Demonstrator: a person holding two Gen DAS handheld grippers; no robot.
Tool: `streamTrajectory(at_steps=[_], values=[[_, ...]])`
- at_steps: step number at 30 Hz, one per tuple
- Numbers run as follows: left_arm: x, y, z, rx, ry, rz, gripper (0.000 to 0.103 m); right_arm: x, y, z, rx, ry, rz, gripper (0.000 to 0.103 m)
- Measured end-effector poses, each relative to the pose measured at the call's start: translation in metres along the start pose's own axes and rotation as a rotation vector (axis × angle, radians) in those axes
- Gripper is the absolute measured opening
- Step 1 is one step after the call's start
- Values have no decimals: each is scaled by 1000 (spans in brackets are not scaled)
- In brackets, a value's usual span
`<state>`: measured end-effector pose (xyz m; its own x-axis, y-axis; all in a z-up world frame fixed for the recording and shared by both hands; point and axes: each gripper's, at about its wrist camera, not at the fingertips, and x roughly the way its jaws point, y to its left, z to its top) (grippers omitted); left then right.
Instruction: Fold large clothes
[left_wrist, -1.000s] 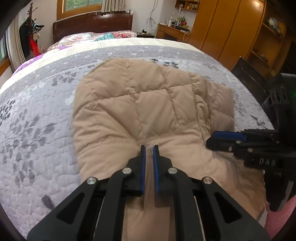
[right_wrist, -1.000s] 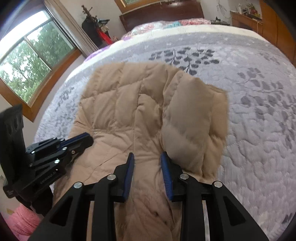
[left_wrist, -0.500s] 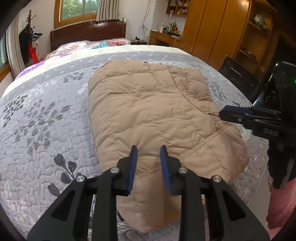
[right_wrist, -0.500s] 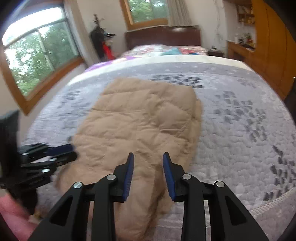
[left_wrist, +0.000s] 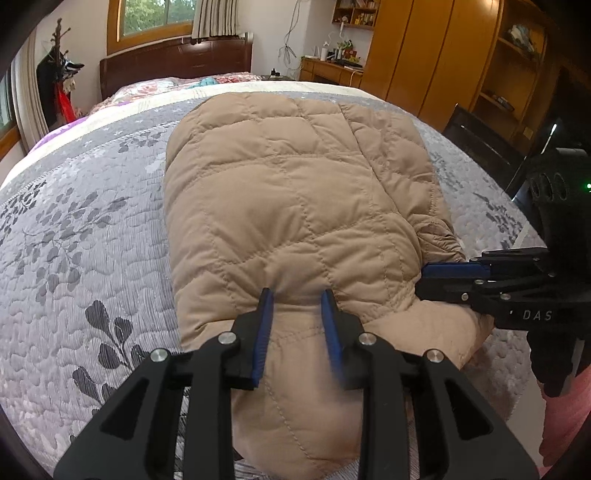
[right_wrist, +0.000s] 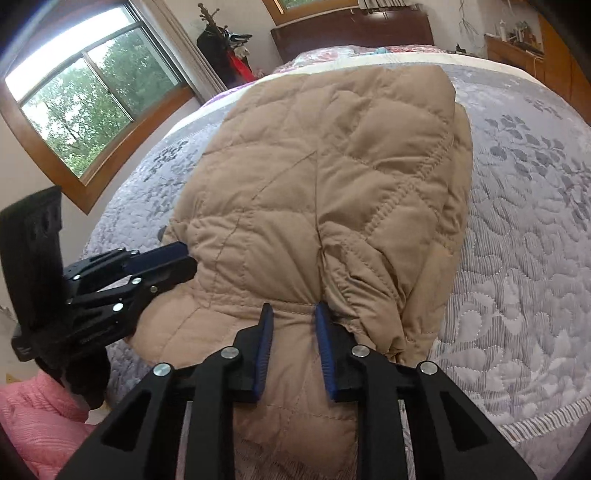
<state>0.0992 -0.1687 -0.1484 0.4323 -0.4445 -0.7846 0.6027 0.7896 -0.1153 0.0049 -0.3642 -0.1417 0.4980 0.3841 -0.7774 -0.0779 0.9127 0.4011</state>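
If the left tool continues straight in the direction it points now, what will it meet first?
Most likely the near edge of the tan quilted jacket. The left tool points down at it, with the fabric bulging between its parted fingers; whether they already touch it is unclear.

Home bedroom; bed (left_wrist: 92, 229), wardrobe (left_wrist: 424, 51)

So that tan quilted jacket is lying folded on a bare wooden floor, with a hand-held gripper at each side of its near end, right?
Not quite. The jacket lies on a bed, on a grey flowered bedspread, not on a bare wooden floor; the left wrist view shows it plainly. The rest holds: the left hand-held gripper and the right hand-held gripper are at its near end, side by side.
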Motion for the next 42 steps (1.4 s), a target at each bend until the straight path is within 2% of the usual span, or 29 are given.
streamTrajectory(at_steps=[4,7,8,9,11,13,15,16,21,28,30,34,42], values=[[0,-2,-1,5,0,14,27,4,8,2,-13,-4,-27,23],[-10,-9,2,14,0,45,27,-5,9,6,9,-10,-7,26],[-18,-12,2,26,-5,55,28,-12,12,6,9,-23,8,29],[-23,-13,3,33,-8,62,34,-20,17,5,0,-40,18,32],[-39,-11,4,32,-28,73,42,-37,20,5,-6,-86,36,52],[-50,-4,5,22,-47,77,45,-49,17,7,4,-120,46,63],[-58,4,7,11,-58,81,59,-60,6,11,41,-153,54,75],[-61,8,8,4,-62,80,61,-60,3,14,57,-161,55,80],[-60,27,11,-33,-48,76,73,-49,-36,17,178,-120,169,86],[-32,56,13,-110,36,3,79,-22,-67,14,250,-63,237,91],[-25,64,13,-140,61,-44,81,-14,-73,14,271,-47,262,92],[-9,81,13,-222,111,-193,85,-2,-81,17,299,-27,308,93],[19,105,9,-327,192,-390,89,12,-102,11,341,0,355,94]])
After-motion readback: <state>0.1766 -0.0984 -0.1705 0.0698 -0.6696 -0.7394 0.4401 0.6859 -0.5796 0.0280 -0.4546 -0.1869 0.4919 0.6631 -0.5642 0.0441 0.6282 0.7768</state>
